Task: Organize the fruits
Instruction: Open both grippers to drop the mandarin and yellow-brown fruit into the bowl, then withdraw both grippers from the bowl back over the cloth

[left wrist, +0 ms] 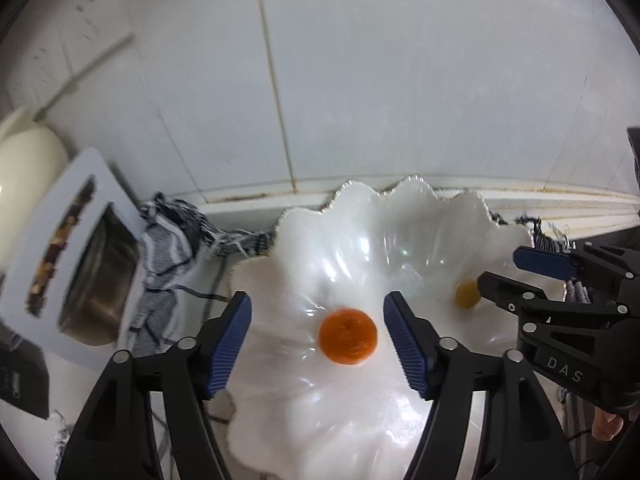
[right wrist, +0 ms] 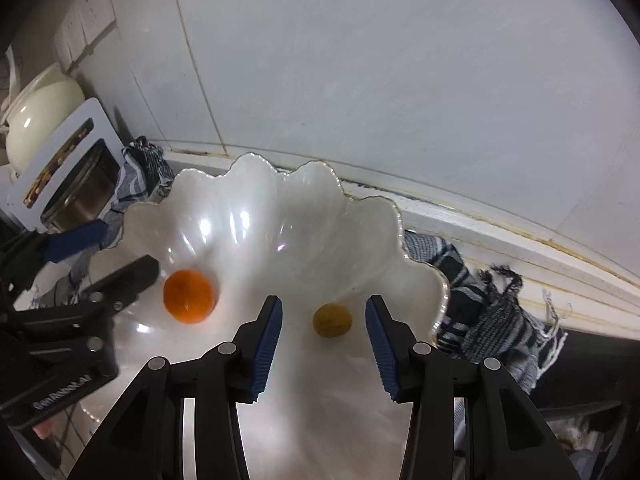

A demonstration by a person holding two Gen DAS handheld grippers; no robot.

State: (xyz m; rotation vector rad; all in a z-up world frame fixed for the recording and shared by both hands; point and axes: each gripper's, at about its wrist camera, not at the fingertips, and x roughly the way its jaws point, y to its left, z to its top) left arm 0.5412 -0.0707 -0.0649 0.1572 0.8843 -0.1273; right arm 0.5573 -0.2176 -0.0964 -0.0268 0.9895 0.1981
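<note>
A white scalloped bowl point(left wrist: 360, 220) stands on a striped cloth by the tiled wall; it also shows in the right wrist view point(right wrist: 248, 184). An orange fruit point(left wrist: 348, 336) lies in the bowl, also seen in the right wrist view point(right wrist: 189, 296). A small yellow-brown fruit point(left wrist: 467, 295) lies further right in the bowl, seen too in the right wrist view point(right wrist: 332, 319). My left gripper point(left wrist: 318, 320) is open over the bowl, its pads either side of the orange fruit without touching it. My right gripper point(right wrist: 323, 322) is open, its pads either side of the yellow fruit, apart from it.
A white holder with a steel container point(left wrist: 96, 280) and a cream ceramic pot point(right wrist: 40, 116) stand at the left. A black-and-white striped cloth point(right wrist: 480, 304) lies under and around the bowl. The tiled wall point(left wrist: 400, 80) rises just behind.
</note>
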